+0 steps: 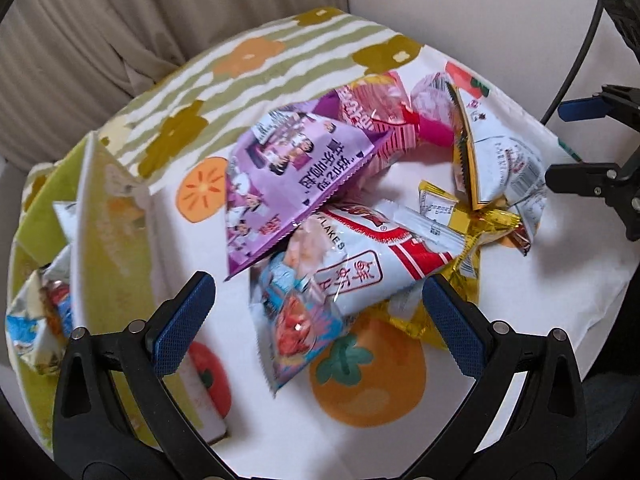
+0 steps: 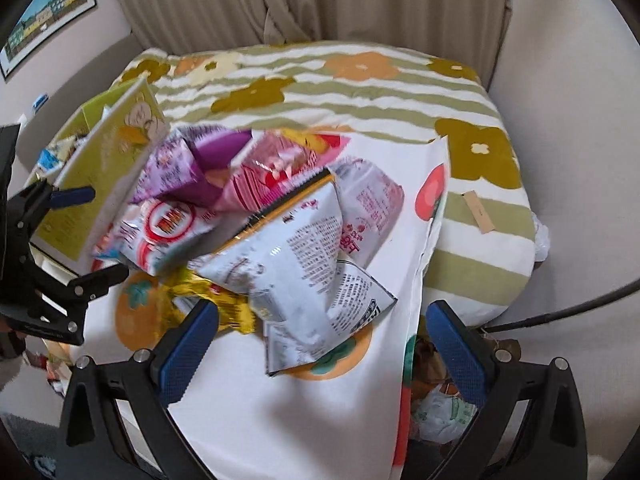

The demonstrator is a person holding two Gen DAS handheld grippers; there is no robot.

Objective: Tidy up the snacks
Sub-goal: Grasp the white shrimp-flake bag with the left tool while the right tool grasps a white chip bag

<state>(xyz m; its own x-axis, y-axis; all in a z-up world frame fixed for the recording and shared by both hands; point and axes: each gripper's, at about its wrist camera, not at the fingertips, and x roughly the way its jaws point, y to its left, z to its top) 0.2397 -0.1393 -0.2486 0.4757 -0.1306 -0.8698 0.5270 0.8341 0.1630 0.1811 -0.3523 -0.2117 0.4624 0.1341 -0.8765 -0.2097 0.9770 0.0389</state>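
We are at the picking stage of the sort: the snacks lie heaped in a loose pile on the white cloth [image 1: 540, 280] printed with orange fruit, and a yellow-green box [image 1: 108, 240] with its flap up stands just to the left, a few packets already inside it. Our left gripper [image 1: 318, 316] hangs over the near edge of the pile with its jaws spread wide and nothing between them; the white and red flakes bag [image 1: 360, 256] and a small colourful packet [image 1: 296, 328] lie right under the gap. Our right gripper [image 2: 320, 340] is likewise wide apart and empty, poised above the large white bag [image 2: 280, 264] on the right side of the heap. We judge the next move is to lower onto one packet, close on a crimped edge without snagging its neighbours, then carry it to the box
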